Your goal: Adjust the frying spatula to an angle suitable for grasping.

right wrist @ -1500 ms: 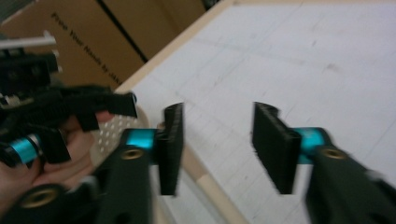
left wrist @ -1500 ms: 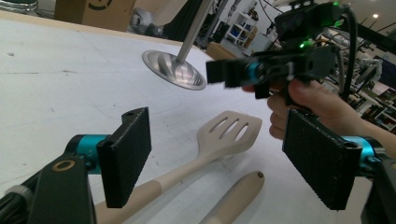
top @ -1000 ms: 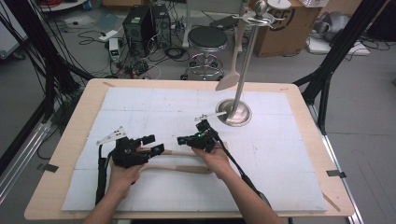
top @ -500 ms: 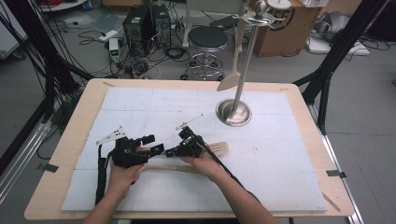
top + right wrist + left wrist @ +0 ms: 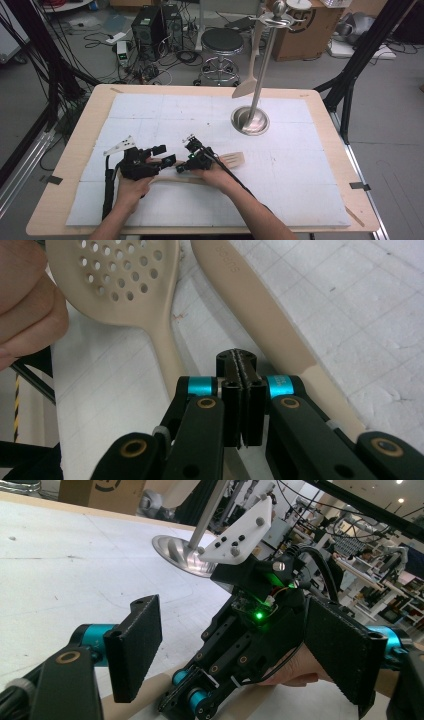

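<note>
We see two beige kitchen utensils lying flat on the white mat of the table (image 5: 300,150), close side by side. The perforated spoon (image 5: 131,280) has a round shallow bowl dotted with small holes and a slim handle that runs down out of sight. Beside it the flat spatula (image 5: 260,320) is a long, smooth blade with faint embossed lettering near its rounded tip, lying at a slant. From the high view, a slotted beige head (image 5: 231,160) pokes out towards the stand side, and a pale handle (image 5: 175,178) stretches along the mat nearer our edge
</note>
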A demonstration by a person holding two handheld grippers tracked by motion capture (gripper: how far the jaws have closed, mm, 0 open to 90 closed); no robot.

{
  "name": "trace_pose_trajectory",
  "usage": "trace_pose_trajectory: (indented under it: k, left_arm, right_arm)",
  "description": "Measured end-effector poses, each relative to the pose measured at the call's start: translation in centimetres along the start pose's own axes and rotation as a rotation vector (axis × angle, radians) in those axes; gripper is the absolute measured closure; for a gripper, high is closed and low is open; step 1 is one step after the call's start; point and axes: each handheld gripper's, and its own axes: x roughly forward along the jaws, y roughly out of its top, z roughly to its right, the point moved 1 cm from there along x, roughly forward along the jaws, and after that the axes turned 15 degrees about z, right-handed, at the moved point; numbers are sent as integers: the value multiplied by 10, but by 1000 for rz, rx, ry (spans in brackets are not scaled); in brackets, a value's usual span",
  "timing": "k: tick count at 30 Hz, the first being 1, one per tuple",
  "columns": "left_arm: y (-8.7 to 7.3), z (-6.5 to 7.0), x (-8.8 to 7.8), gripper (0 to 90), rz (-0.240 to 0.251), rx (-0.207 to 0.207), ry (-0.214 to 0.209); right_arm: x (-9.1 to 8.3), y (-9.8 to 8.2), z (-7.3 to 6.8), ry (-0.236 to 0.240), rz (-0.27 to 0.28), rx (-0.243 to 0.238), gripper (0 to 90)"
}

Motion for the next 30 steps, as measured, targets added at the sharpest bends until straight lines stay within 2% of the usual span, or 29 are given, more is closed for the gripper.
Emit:
trace_pose_trajectory:
  k: [4,11,18,23,26,30]
  left_arm:
    - [0,1,0,244,0,-3,2]
    - [0,1,-1,244,-1,-1,3]
    - [-1,1,-2,244,-2,-3,4]
    - [-1,1,-2,244,-2,-5,6]
    - [-1,1,-2,244,-3,-1,5]
    - [-1,1,-3,244,1,-4,8]
  right_arm:
    - [-1,0,2,-2,3,33,900]
    - [-3,3,6,-44,18,36,900]
    - [-10,5,14,-118,28,53,900]
    - [-17,6,23,-147,37,115,900]
    - [-21,7,29,-168,41,123,900]
    - [-28,8,38,-219,63,137,900]
